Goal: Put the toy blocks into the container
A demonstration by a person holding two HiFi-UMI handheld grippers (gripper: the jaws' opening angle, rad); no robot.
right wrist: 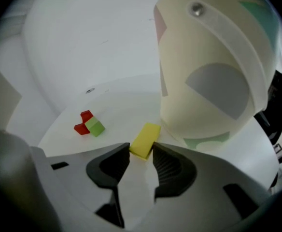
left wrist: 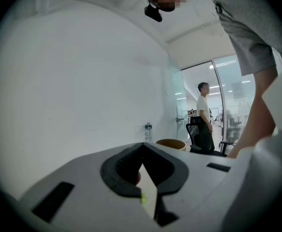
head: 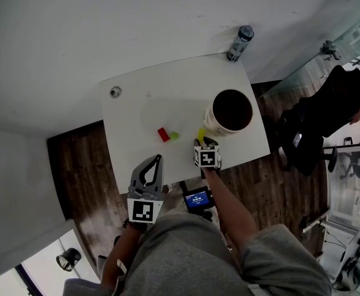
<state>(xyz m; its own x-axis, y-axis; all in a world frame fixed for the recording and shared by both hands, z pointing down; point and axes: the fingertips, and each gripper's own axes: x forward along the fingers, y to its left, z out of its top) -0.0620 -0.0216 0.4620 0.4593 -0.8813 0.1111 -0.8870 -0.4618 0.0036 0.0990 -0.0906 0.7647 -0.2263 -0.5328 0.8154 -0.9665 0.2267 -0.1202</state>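
Right claw (right wrist: 141, 152) clamps the yellow block (right wrist: 147, 137) at the tub's (right wrist: 204, 81) eight o'clock. Red block (right wrist: 84, 122) and green block (right wrist: 96, 127) lie outside. Left claw (left wrist: 142, 146) is closed and empty.

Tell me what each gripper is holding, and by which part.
The right gripper grips the yellow block by its near end, between the jaw tips; the block lies on the table. The left gripper is shut and holds nothing.

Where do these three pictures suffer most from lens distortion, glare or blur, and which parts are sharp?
Head view: the table is nearly washed out and its edges bow. Left gripper view: dark fisheye corners, the left gripper soft, bright glare at the glass wall. Right gripper view: the container bulges; the yellow block is sharp.
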